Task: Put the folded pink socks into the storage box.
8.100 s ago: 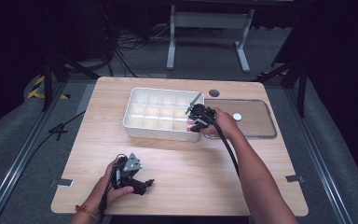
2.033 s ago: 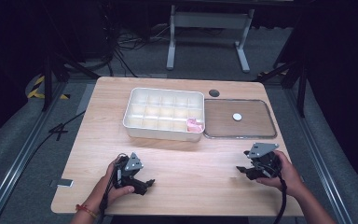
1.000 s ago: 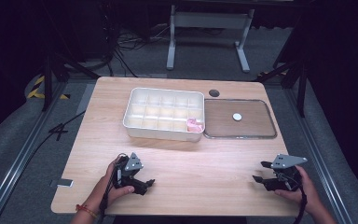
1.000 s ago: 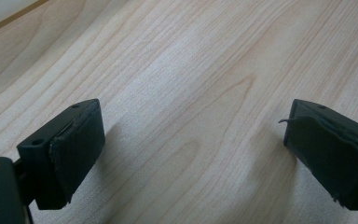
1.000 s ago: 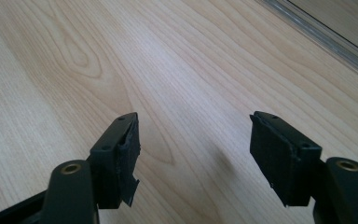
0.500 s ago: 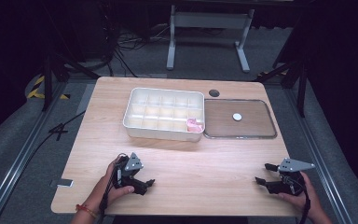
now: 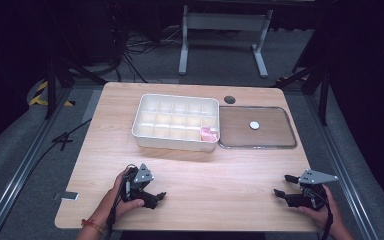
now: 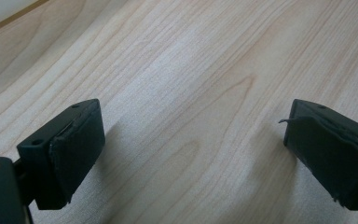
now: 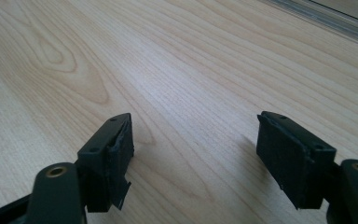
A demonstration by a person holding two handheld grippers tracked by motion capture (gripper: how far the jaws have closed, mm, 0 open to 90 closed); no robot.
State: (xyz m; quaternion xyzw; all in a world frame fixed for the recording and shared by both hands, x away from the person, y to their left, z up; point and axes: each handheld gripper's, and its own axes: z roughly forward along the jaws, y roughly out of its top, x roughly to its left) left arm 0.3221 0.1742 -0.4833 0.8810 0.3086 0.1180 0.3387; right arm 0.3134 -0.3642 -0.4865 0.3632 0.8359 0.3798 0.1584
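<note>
A white compartment box (image 7: 176, 122) stands at the middle back of the wooden table (image 7: 215, 170), with a small pink item (image 7: 209, 133) in its front right compartment. My left gripper (image 7: 156, 199) rests on the table near the front left, held by a hand. Its jaws stand open over bare wood in the left gripper view (image 8: 191, 149). My right gripper (image 7: 281, 185) lies near the front right corner, pointing left. Its jaws have opened a little wider within the last second and stand open with nothing between them (image 9: 196, 154).
A shallow clear tray (image 7: 270, 142) lies right of the box with a small white disc (image 7: 253, 125) on it. A dark round grommet (image 7: 229, 99) sits behind it. Cables and a stand's legs lie on the floor beyond the table.
My right gripper left the box, came back to the front right corner, and drifted slightly right over the last second. The left gripper has not moved.
</note>
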